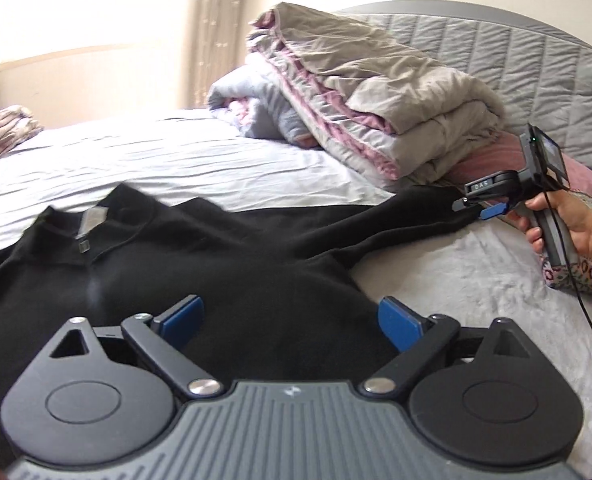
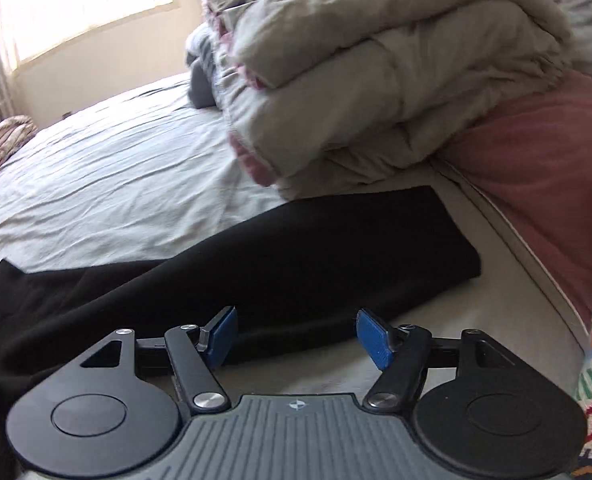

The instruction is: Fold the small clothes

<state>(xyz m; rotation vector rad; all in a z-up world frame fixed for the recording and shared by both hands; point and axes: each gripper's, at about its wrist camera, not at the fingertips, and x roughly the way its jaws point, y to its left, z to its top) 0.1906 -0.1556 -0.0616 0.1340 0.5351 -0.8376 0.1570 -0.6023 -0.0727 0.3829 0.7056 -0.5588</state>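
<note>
Indoors, a black sweater (image 1: 223, 264) lies spread flat on a bed's wrinkled pale sheet (image 1: 175, 160), collar toward the far edge, one sleeve (image 2: 336, 256) stretched long toward the quilted grey headboard (image 1: 536, 64). Folded bedding (image 1: 368, 92) is heaped at the head of the bed; a bright window (image 1: 75, 8) and curtain (image 1: 219, 32) stand beyond. The left gripper (image 1: 291, 316) hovers released over the sweater's body. The right gripper (image 2: 296, 334), in a hand (image 1: 564, 228), stands open astride the sleeve near its cuff, pads (image 2: 372, 338) clear.
</note>
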